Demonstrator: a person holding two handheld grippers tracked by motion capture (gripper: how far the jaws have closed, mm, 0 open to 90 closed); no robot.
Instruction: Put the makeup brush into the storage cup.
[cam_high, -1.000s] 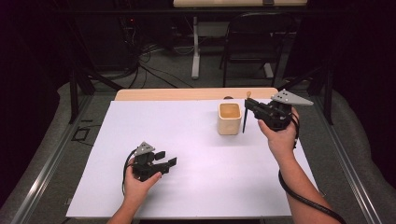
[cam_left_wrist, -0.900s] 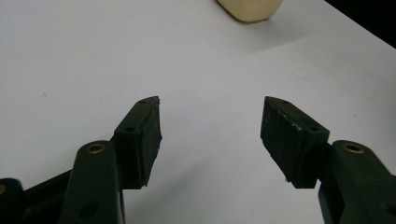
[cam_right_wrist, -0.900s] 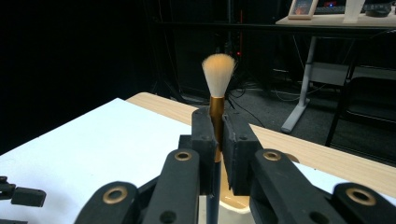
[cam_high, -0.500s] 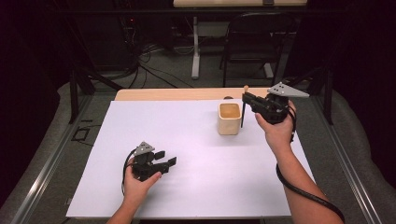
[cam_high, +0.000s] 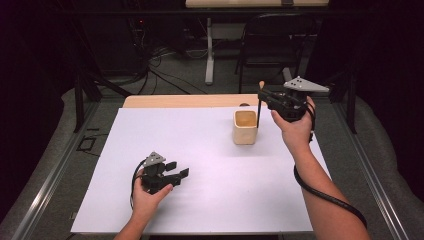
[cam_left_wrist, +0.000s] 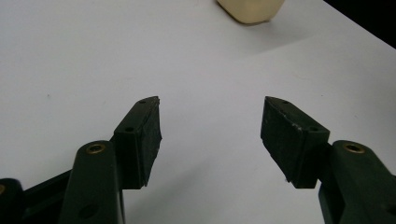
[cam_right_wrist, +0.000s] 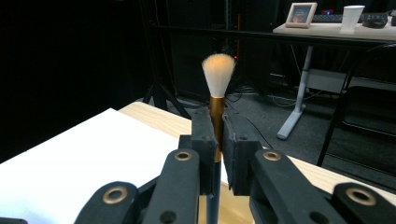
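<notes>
While upright, brush (cam_right_wrist: 217, 100) sits clamped in right hand-held gripper (cam_right_wrist: 218, 140).

High view overlooks table (cam_high: 210, 200); tool cameras close, share cup (cam_high: 245, 127).

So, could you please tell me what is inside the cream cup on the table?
The cream cup looks empty: its inner walls show bare. The brush in the right claw hangs beside it, not inside. The near wall hides the cup's bottom.

A black chair (cam_high: 272, 45) stands behind the white table (cam_high: 200, 150), near floor cables (cam_high: 160, 70).
</notes>
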